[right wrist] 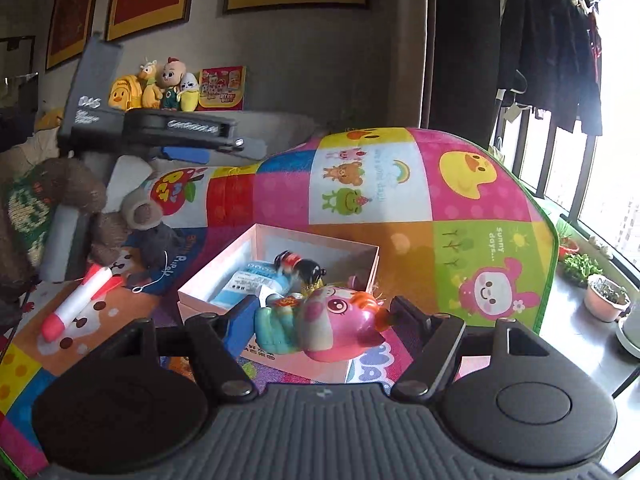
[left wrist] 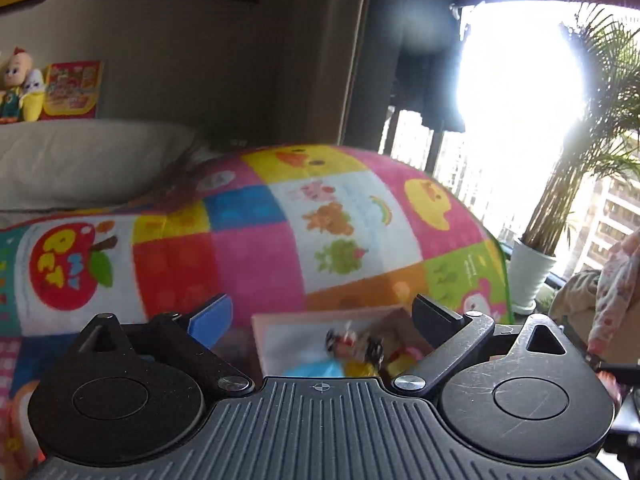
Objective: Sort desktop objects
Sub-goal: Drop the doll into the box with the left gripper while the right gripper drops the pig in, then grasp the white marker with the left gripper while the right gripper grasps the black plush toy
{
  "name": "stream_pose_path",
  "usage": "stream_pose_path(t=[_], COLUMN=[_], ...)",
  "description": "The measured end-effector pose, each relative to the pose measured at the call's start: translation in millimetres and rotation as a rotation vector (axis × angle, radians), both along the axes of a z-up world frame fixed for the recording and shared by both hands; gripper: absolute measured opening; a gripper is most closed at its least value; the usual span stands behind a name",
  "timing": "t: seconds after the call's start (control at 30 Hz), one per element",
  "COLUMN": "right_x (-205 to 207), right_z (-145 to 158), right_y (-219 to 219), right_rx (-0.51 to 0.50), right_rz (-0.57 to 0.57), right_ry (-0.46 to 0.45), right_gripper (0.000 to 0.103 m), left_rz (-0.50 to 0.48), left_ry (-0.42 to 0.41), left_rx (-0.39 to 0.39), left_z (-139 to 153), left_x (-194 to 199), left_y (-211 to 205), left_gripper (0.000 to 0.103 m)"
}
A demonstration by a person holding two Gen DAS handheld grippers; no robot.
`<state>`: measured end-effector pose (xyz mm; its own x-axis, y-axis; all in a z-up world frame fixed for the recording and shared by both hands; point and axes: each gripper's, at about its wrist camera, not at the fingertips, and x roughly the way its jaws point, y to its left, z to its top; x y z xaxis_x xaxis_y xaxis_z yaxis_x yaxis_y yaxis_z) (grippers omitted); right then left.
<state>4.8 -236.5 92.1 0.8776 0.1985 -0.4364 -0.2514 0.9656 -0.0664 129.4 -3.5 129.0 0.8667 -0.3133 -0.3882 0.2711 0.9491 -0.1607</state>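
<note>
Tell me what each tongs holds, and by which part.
The right tongs grip the pink pig toy across its sides, teal body by one finger, orange ear by the other, above the box. The left tongs are open, holding nothing.

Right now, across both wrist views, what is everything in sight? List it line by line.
Pig figurine: one, pink with teal body, between the right gripper's fingers.
Box: one, pale pink, open, on the mat.
Blue packet: one, inside the box.
Dark-haired doll: one, inside the box.
Marker: one, white with red cap, on the mat left of the box.
Play mat: one, multicoloured, curling up behind the box.
Plush toys: several, yellow mostly, on the ledge.
Left gripper: open, above the box.
Right gripper: around the figurine.
</note>
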Motion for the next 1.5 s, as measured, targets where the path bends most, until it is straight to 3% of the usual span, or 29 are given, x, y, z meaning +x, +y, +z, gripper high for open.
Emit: stream_pose_path(t=[0.2,0.33,0.47,0.57,0.63,0.8,1.07,1.2,1.33,1.5], right_x=[40,86,130,134,128,115,120,147,189,221], right_z=[-5,-9,-12,-10,-10,-16,-22,-24,-39,-77], right_y=[4,23,26,12,10,38,121,192,268,343], right_rx=[0.058,0.096,0.162,0.285,0.305,0.187,0.066,0.013,-0.062,-0.283], right_rz=[0.0,-0.005,-0.063,-0.07,-0.075,-0.035,0.12,0.246,0.286,0.307], right_ry=[0.063,0.104,0.148,0.181,0.176,0.182,0.22,0.259,0.247,0.203], right_gripper=[0.072,0.072,0.079,0.081,0.085,0.085,0.086,0.086,0.092,0.09], left_rz=[0.062,0.098,0.153,0.194,0.23,0.298,0.312,0.321,0.354,0.369], left_ry=[0.109,0.131,0.16,0.175,0.174,0.184,0.179,0.175,0.196,0.188], left_rx=[0.036,0.056,0.063,0.055,0.054,0.032,-0.053,-0.062,-0.122,-0.163], left_z=[-55,-72,-83,-91,-95,-107,-116,-117,-121,-122], left_x=[-50,-78,-98,-109,-113,-121,-131,-132,-131,-135], left_y=[41,60,83,100,107,119,132,132,142,147], left_gripper=[0.101,0.102,0.103,0.103,0.103,0.103,0.103,0.103,0.103,0.103])
